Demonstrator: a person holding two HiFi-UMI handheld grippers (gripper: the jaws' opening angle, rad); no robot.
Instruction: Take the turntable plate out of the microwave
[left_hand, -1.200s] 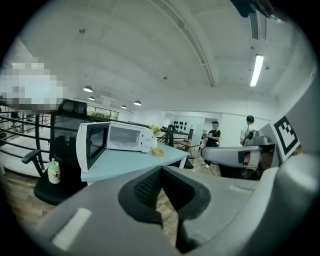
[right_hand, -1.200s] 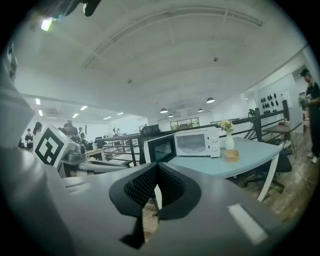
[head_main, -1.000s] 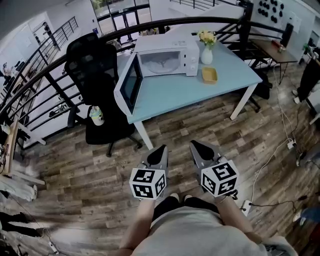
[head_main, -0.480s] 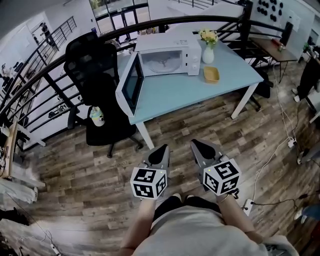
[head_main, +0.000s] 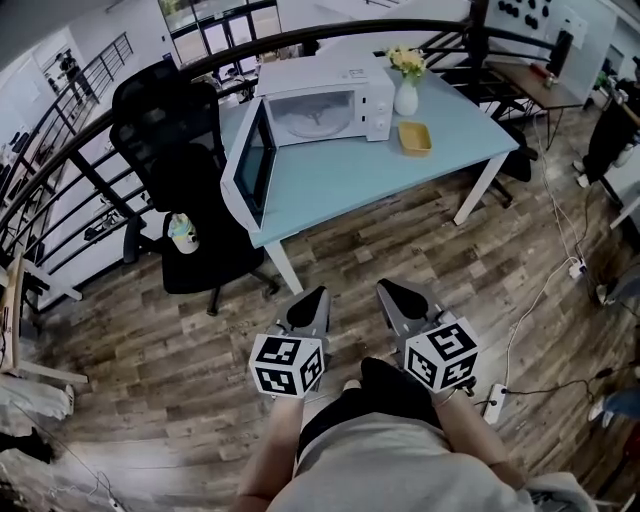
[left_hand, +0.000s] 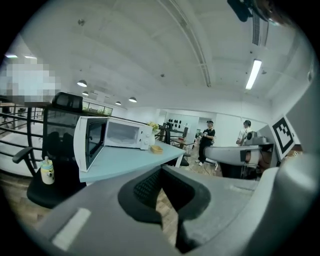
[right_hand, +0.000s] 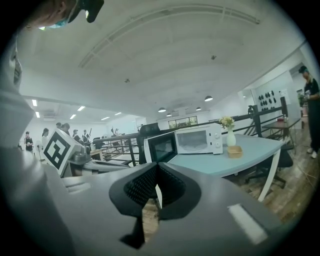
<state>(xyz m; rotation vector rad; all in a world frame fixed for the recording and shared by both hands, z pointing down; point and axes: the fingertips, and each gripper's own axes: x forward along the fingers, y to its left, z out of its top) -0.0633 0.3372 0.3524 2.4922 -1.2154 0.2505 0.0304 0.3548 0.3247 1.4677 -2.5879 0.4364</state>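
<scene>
A white microwave (head_main: 325, 95) stands on the light blue table (head_main: 400, 175) with its door (head_main: 248, 168) swung wide open to the left. The pale turntable plate (head_main: 312, 120) lies inside the cavity. My left gripper (head_main: 314, 297) and right gripper (head_main: 389, 290) hang side by side over the wooden floor, well short of the table. Both are shut with nothing between the jaws. The left gripper view shows the left gripper (left_hand: 161, 169) aimed toward the microwave (left_hand: 125, 134) and its door (left_hand: 86, 146). The right gripper (right_hand: 157, 165) also faces the microwave (right_hand: 196, 140).
A white vase of flowers (head_main: 405, 88) and a yellow dish (head_main: 414, 137) sit on the table right of the microwave. A black office chair (head_main: 170, 150) carrying a bottle (head_main: 181, 232) stands left of the table. A black railing (head_main: 90, 150) runs behind. Cables and a power strip (head_main: 495, 402) lie at right.
The head view has shifted, so the table and microwave sit a little higher and further left. Both grippers have drifted slightly left in the view, staying shut and side by side.
</scene>
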